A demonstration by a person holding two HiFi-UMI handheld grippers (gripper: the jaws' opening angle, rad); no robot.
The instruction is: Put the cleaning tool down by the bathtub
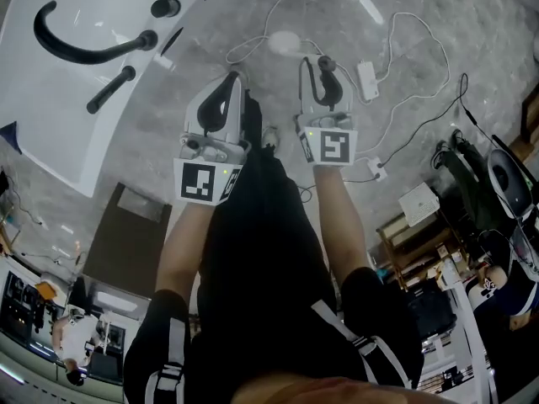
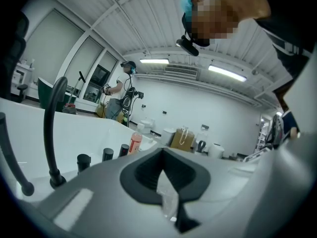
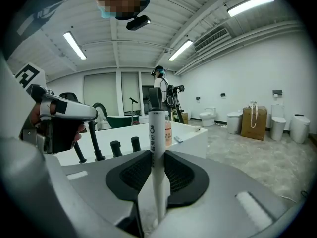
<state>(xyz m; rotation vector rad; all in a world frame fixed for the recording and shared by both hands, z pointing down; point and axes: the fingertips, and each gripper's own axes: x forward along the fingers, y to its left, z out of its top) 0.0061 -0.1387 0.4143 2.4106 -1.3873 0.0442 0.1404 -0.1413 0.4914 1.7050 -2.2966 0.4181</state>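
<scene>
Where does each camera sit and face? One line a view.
Head view: on the person's head, looking steeply down at floor and bathtub; shows arms, left tongs, right tongs.
Left gripper view: on the left tongs, looking across the bathtub rim; shows its pads.
Right gripper view: on the right tongs, which grip the cleaning tool, facing the bathtub; shows the left hand.
Shared: all three show the bathtub's black fittings.

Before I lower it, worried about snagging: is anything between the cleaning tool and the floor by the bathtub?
White cables loop across the floor just beyond the cleaning tool; the strip right beside the bathtub looks bare.
</scene>
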